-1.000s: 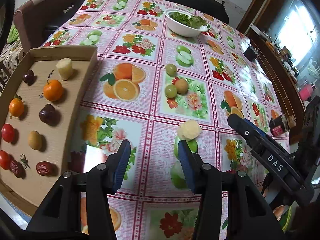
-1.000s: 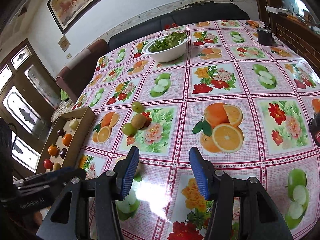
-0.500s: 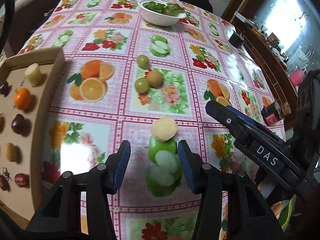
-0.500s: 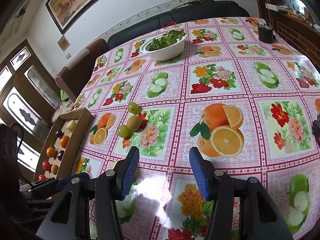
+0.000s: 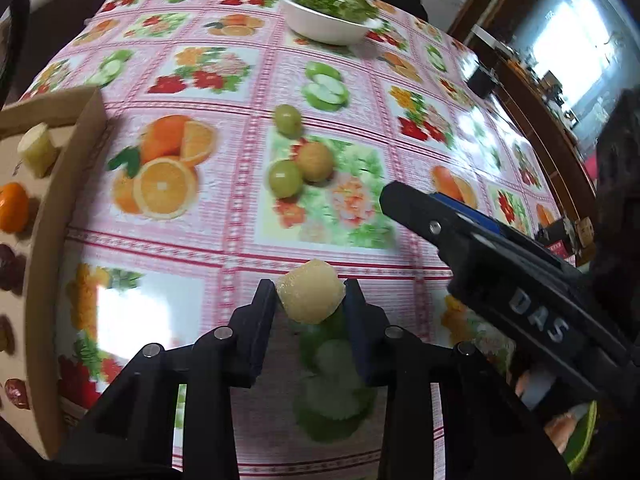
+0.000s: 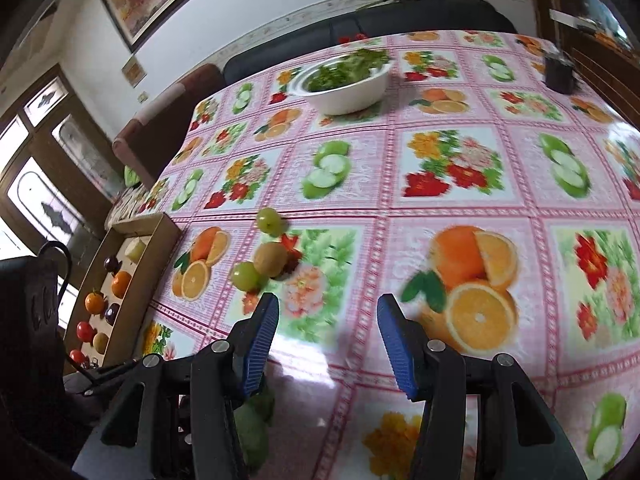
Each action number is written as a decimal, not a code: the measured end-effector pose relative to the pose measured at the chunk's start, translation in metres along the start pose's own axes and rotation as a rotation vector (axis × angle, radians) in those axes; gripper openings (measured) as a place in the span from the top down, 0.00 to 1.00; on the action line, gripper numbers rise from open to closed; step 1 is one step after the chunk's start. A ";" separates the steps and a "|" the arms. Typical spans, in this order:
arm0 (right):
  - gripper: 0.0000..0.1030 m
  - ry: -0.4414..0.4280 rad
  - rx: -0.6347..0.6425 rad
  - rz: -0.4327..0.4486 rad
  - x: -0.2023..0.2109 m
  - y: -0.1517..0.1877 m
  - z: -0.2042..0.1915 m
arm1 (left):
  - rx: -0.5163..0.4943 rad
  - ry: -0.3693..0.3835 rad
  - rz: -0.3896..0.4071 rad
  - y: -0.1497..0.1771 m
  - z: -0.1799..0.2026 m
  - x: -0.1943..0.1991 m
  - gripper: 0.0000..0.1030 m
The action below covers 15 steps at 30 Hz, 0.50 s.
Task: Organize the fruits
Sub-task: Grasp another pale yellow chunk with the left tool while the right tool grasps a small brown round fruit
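Left wrist view showed the left gripper (image 5: 310, 300) pinching a pale yellow fruit chunk (image 5: 311, 297) between its fingertips, low over the tabletop (image 5: 240, 240); whether the chunk had left the cloth could not be told. The step in hand appeared to be the pick-up of this piece. The next move would likely call for a lift and a carry leftward to the cardboard tray (image 5: 52, 260), where a similar pale chunk (image 5: 38, 148) sat at the far end beside an orange fruit (image 5: 12, 206) and darker ones.

The tray's raised near wall stood between the chunk and the sorted rows, so the carry would need height to clear it. The cloth between gripper and tray was bare, which left open room. Two green grapes (image 5: 285, 178) and a brown round fruit (image 5: 316, 160) lay together further out, with a white bowl of greens (image 5: 326, 24) well beyond.

The right gripper (image 6: 326, 320) hung with its jaws spread and holding nothing, just beside the left on its right, so a leftward path led away from it.
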State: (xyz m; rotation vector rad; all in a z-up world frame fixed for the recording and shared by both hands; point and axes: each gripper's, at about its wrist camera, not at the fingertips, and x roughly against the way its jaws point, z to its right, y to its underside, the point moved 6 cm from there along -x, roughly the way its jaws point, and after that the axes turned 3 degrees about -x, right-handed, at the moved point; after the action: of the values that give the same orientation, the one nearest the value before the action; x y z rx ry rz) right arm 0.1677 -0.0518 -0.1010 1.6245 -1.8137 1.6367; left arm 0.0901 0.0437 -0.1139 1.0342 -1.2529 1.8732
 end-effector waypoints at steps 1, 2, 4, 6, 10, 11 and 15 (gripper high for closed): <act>0.51 -0.001 0.011 -0.003 -0.003 -0.001 -0.003 | 0.012 -0.002 0.001 0.001 -0.006 0.003 0.69; 0.54 -0.005 0.027 -0.010 -0.009 -0.003 -0.009 | 0.023 -0.002 0.001 0.002 -0.012 0.005 0.69; 0.57 -0.012 0.050 -0.026 -0.021 -0.006 -0.019 | 0.037 -0.009 0.002 0.004 -0.022 0.009 0.69; 0.59 -0.013 0.060 -0.046 -0.035 -0.009 -0.026 | 0.049 -0.022 0.014 0.004 -0.029 0.014 0.69; 0.60 -0.019 0.055 -0.066 -0.054 -0.015 -0.034 | 0.079 -0.029 0.024 0.005 -0.042 0.022 0.69; 0.60 -0.025 0.050 -0.060 -0.056 -0.016 -0.035 | 0.080 -0.032 0.026 0.005 -0.044 0.023 0.69; 0.65 -0.058 0.047 -0.072 -0.062 -0.021 -0.043 | 0.084 -0.029 0.030 0.005 -0.044 0.025 0.69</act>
State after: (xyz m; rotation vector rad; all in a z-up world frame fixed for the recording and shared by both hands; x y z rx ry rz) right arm 0.1868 0.0215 -0.1191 1.7529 -1.7342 1.6293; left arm 0.0633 0.0853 -0.1045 1.0951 -1.2216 1.9549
